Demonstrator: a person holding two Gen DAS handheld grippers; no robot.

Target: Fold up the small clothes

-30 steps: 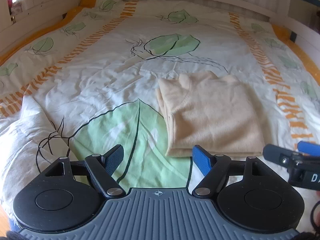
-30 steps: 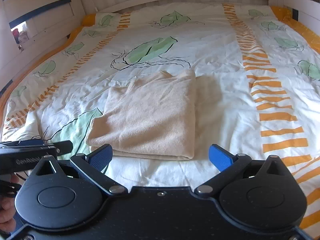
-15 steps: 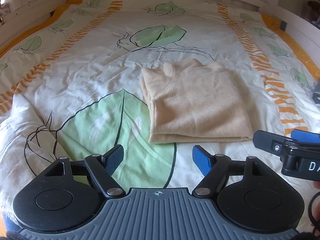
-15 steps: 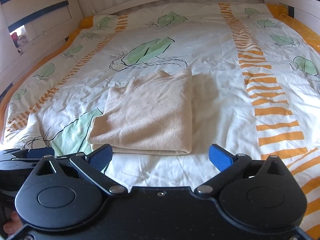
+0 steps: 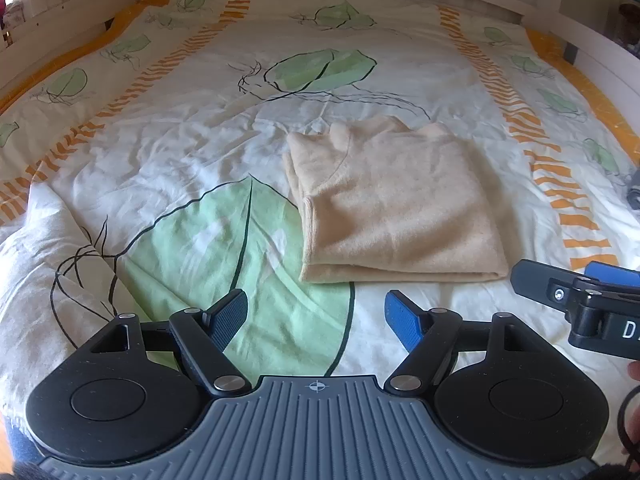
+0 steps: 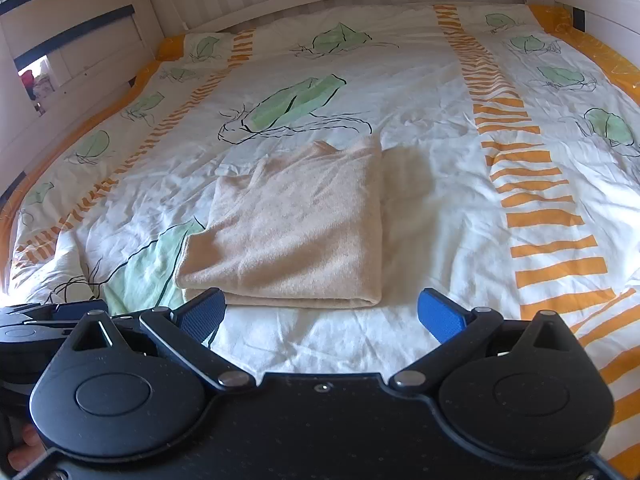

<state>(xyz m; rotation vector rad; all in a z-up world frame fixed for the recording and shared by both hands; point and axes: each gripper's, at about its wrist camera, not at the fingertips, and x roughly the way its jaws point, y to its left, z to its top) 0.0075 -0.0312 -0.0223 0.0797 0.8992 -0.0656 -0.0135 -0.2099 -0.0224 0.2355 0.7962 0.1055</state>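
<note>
Lying folded flat, beige garment [image 5: 394, 204] – soft, fleecy, edges stacked.

A soft, fuzzy, matt cloth is being shown by the folded beige garment [image 5: 394, 208]. Thin, crinkled printed cotton-like cloth is being shown by the duvet cover [image 5: 192, 148]. At six o'clock, matt black plastic with ribbed blue pads [image 6: 440, 314] is being shown by the right gripper [image 6: 320, 312].

Both views low over bed [image 5: 200, 128]
</note>
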